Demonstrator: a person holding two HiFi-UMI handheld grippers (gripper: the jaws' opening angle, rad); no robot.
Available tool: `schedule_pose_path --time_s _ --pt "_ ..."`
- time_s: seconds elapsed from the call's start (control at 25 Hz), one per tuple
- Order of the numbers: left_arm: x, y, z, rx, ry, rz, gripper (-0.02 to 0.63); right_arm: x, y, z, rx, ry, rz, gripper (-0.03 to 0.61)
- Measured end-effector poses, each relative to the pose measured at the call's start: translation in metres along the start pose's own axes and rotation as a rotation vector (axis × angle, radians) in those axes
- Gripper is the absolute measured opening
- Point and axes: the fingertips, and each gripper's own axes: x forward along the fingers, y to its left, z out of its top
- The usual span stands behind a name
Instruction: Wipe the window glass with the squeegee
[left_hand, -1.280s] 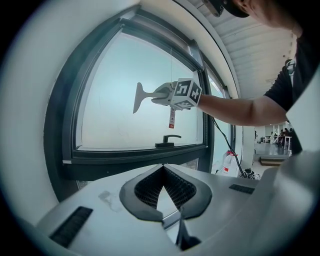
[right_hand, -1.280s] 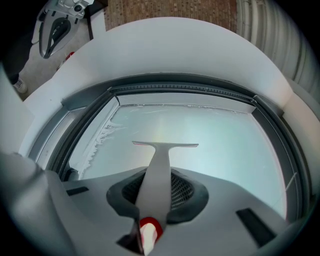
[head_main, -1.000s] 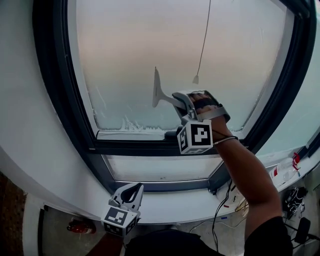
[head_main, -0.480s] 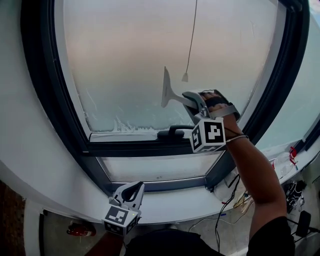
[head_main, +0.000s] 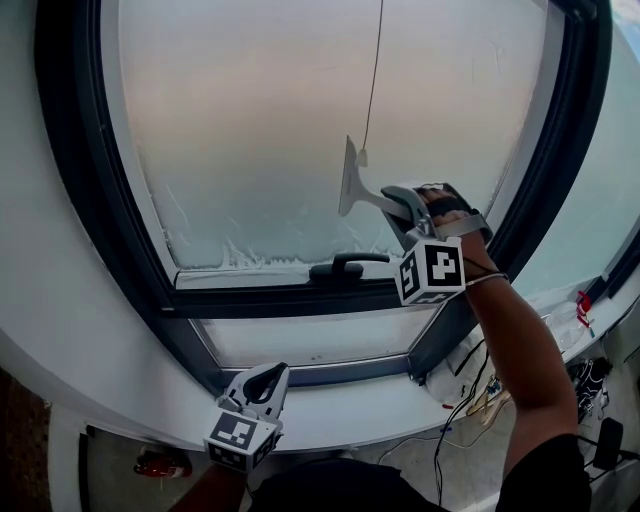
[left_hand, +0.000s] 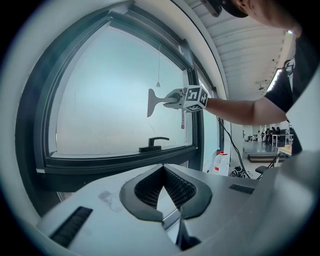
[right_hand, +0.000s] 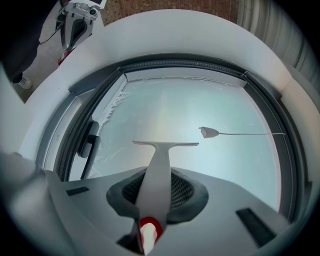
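Two jaws of right gripper (head_main: 402, 206) pinch squeegee (head_main: 351, 182) by handle; blade upright at window glass (head_main: 250, 130), just beside cord pull (head_main: 362, 157), above window handle (head_main: 345, 266). Left gripper (head_main: 262, 386) low near sill (head_main: 340, 415), jaws pressed together, nothing between.

A working hall, part office and part lab: beside a tall window with a dark frame (head_main: 85, 230), frosted glass (head_main: 250, 130) and a lever handle (head_main: 347, 265), a ribbed metal ceiling (left_hand: 240, 50) hung with strip lights (left_hand: 276, 80) runs back to people (left_hand: 270, 133) seated at desks (left_hand: 282, 148). Loose cables (head_main: 452, 395) trail below the white sill (head_main: 350, 408), near a plastic jug (left_hand: 218, 162) on the floor.
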Motion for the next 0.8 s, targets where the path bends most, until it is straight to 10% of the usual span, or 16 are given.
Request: schedule_pose_path --time_s 0.8 --pt "-0.02 0.018 0.004 -0.027 -0.003 0.051 0.0 -0.01 -0.005 0.011 -0.014 0.015 0.007 0.055"
